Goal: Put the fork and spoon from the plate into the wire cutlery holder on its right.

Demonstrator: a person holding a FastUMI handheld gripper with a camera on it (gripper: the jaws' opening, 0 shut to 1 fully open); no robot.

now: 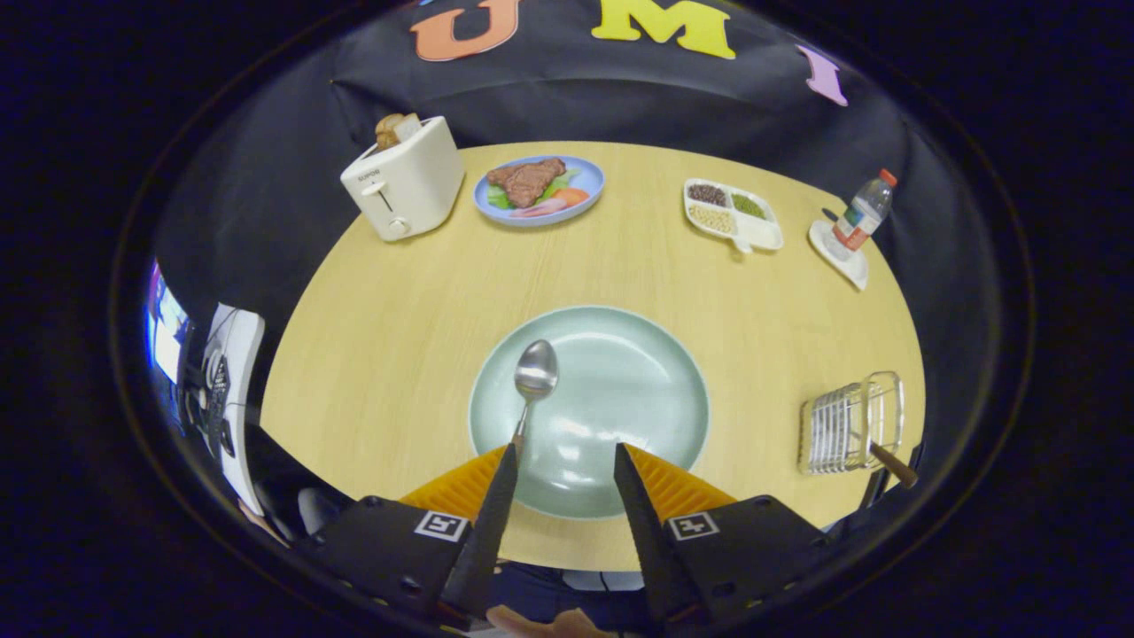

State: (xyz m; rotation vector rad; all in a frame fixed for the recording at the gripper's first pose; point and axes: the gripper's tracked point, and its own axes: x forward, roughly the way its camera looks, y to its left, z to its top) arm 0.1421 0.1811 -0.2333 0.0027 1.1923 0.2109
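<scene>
On plate (620, 399): spoon (535, 372), handle hidden by finger | tongs (560, 456) apart

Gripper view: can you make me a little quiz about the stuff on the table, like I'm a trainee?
1. True or false: the spoon lies on the green plate, with its handle end by the left finger.
2. What sticks out of the wire holder? A) a brown handle B) a bottle C) toast
3. Fill in the gap: the fingers of the gripper are ____ (open or shut).

Key: 1 true. 2 A. 3 open, with bare plate between them.
</scene>
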